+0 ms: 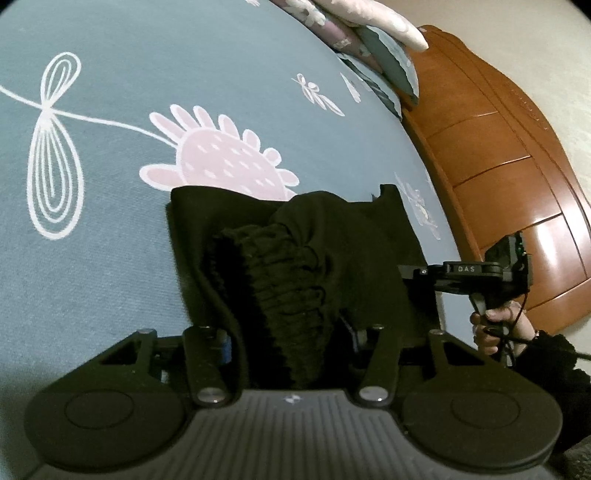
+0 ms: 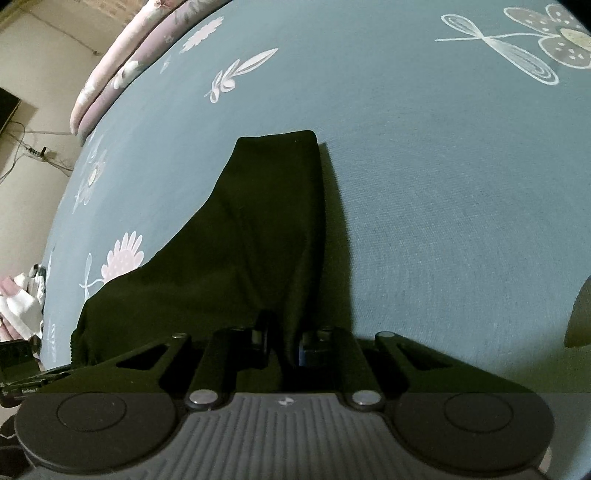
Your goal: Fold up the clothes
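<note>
Black knit fabric: one dark garment is laid on the blue-grey bedsheet, which is printed w/ white and pink flowers. The garment is part-folded; its gathered elastic waistband is bunched up and lifted toward the left wrist cam.

Left gripper: jaws are set partway apart, w/ the bunched waistband filling the gap between them. Fabric is seen lying against both fingers, so the band is taken as gripped. The left finger's blue pad is visible beside the cloth.

Right gripper: jaws are brought nearly together and clamped on a raised ridge of the garment. From that pinch the cloth is seen running away across the sheet to a squared far end. In the left cam, the right gripper is shown at the garment's right edge, its handle held by a hand in a dark sleeve.

Bkgd: stacked pillows at the bed's far end; an orange-brown wood bed frame alongside the mattress; cables on the floor by the wall.
</note>
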`<state>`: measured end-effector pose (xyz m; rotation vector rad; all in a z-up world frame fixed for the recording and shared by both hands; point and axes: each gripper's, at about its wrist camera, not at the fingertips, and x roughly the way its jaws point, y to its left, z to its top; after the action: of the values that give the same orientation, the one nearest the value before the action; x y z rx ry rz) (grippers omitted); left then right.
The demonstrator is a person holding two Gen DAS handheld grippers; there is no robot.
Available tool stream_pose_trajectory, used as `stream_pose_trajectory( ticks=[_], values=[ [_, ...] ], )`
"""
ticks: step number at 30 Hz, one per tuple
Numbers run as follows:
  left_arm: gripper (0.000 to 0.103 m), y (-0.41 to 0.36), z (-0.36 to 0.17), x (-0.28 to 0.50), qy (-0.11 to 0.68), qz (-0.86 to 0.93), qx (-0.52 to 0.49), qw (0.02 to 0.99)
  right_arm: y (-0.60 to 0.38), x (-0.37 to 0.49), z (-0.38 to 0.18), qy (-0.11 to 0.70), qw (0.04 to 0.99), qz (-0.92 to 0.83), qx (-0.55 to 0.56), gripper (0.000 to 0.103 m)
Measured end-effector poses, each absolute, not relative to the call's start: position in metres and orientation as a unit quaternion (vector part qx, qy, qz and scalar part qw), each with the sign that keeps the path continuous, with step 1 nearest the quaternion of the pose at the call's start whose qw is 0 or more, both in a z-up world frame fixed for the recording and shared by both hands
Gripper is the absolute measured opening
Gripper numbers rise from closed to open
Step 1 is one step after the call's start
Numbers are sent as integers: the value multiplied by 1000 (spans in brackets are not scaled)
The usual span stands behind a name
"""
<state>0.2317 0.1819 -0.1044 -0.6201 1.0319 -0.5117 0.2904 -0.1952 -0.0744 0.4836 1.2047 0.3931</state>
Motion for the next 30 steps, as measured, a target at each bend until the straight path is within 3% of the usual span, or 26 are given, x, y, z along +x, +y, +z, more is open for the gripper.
stream_pose_trajectory(
  ticks=[2,6,9,11,14,15,30],
  values=[
    [50,182,-104,231,480,-235,-289,794,-198,290,-75,554,777,189,233,19],
    [50,182,-105,230,482,-223,-297,794,-197,288,-72,545,767,247,231,47],
    [49,180,-104,229,480,-210,-300,797,-193,288,-74,543,758,289,218,53],
    [47,180,-104,227,477,-199,-310,798,-198,290,-79,541,751,303,227,51],
    [45,174,-100,221,475,-168,-312,805,-203,290,-79,543,757,299,206,18],
    [44,171,-97,219,475,-158,-307,810,-204,289,-78,543,760,298,199,15],
    [34,147,-37,209,451,-146,-278,835,-214,247,-43,459,770,356,264,11]
  ],
)
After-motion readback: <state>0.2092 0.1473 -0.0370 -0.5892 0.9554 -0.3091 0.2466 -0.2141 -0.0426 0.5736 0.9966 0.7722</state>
